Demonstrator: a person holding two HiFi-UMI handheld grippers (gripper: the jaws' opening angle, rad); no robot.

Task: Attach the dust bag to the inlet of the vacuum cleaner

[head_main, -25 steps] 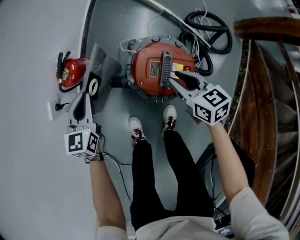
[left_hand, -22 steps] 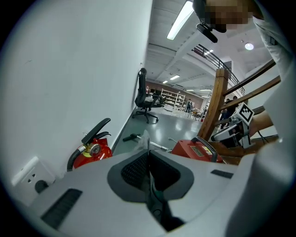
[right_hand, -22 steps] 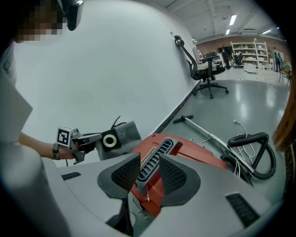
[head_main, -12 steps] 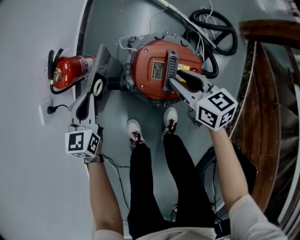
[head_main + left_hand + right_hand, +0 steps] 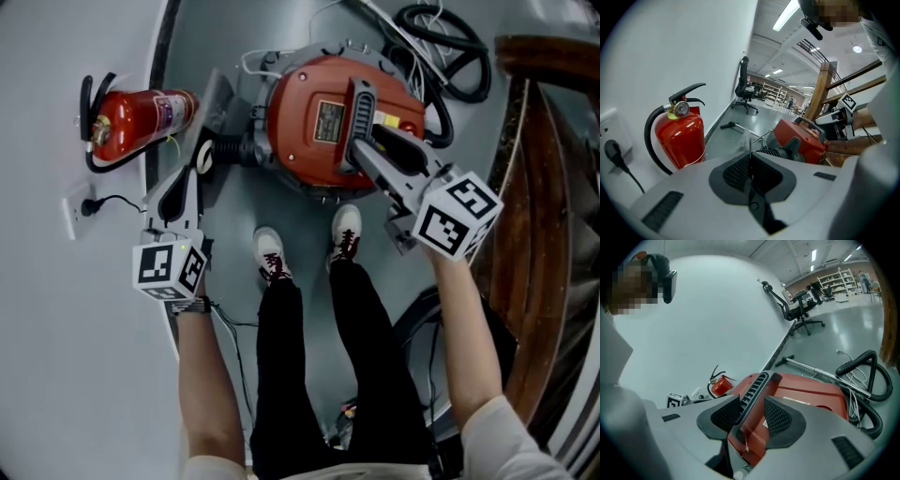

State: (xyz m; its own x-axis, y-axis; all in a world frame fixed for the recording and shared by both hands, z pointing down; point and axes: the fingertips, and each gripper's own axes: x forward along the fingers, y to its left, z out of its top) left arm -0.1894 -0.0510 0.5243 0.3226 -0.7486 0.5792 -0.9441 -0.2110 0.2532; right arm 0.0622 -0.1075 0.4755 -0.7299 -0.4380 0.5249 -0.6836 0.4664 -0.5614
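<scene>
Left gripper view, fingers [image 5: 735,171] pinching dust bag [image 5: 743,139]

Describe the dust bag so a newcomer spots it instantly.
Find the red vacuum cleaner on the floor. Between it and the fire extinguisher, the left gripper pinches the dust bag. Unlike its red neighbours, it is flat, grey, with a white-ringed hole.

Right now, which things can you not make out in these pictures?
Head view: label on the round red vacuum cleaner, print too small.
Left gripper view: flat grey dust bag edge-on in the left tool, white collar unseen.
Head view: whether the collar touches the black ribbed inlet.
Left gripper view: red fire extinguisher gauge, reading too small.
</scene>
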